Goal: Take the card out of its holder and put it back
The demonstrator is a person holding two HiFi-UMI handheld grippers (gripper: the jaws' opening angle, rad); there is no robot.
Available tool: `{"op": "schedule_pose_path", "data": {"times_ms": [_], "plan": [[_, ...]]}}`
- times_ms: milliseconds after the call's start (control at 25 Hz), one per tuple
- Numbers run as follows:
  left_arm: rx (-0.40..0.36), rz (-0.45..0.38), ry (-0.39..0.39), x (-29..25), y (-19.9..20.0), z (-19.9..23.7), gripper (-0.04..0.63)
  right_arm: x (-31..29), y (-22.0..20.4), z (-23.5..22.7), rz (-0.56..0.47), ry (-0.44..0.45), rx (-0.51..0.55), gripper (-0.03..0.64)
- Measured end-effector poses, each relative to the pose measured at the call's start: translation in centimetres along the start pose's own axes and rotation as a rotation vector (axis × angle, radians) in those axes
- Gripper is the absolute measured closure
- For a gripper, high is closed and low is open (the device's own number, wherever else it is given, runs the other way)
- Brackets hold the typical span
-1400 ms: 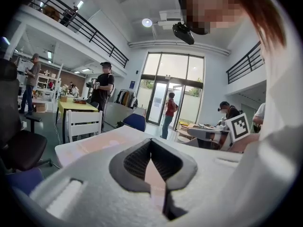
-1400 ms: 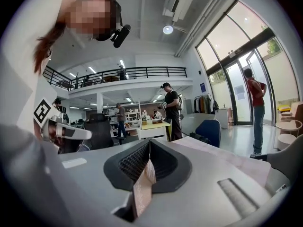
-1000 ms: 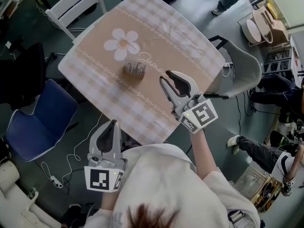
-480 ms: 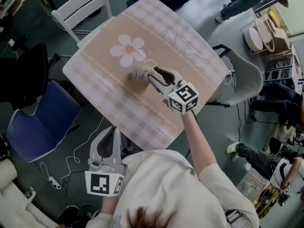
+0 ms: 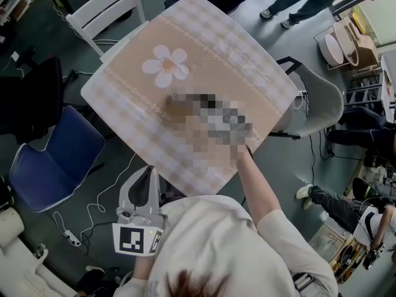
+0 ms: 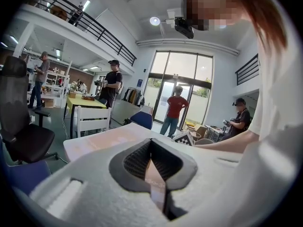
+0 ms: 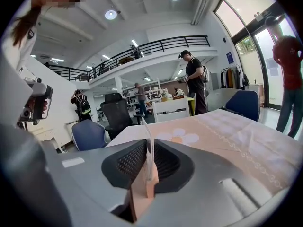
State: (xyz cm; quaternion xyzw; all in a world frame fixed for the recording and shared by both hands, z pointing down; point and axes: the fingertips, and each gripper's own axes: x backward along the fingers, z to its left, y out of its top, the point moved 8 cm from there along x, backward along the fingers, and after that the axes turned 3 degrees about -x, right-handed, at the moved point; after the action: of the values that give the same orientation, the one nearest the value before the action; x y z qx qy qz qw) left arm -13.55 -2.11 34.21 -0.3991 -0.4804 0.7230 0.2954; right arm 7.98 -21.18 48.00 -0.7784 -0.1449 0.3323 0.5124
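Note:
In the right gripper view a thin pale card (image 7: 147, 143) stands upright in a wooden holder (image 7: 144, 190) on the tan checked table (image 5: 204, 36). My right gripper (image 7: 147, 167) has the card between its dark pads; its jaws have just been closing and now sit against the card's two faces. In the head view a mosaic patch hides this gripper and the holder; only the forearm shows. My left gripper (image 5: 146, 181) hangs off the table's near edge, jaws together and empty. In the left gripper view it (image 6: 154, 174) faces the table.
A white flower print (image 5: 164, 65) lies just beyond the holder. A white chair (image 5: 105, 11) stands at the far left corner, a blue chair (image 5: 55, 159) at the left, a grey chair (image 5: 315, 98) at the right. People stand around the room.
My right gripper went from the table's near right edge forward and down to the holder. Its jaws, open a second ago, have drawn in around the card. The left gripper stayed put.

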Motion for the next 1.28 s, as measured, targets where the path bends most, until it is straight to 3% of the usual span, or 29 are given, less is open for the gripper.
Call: {"op": "schedule_pose_path", "data": {"times_ms": [640, 1280], "plan": [[0.003, -0.006, -0.003, 0.3, -0.1, -0.2, 0.595, 0.4, -0.3, 1.0, -0.008, -0.021, -0.024, 0.598], [-0.006, -0.014, -0.012, 0.5, 0.0, -0.6, 0.595, 2.1, 2.5, 1.4, -0.073, -0.054, -0.024, 0.598]]}}
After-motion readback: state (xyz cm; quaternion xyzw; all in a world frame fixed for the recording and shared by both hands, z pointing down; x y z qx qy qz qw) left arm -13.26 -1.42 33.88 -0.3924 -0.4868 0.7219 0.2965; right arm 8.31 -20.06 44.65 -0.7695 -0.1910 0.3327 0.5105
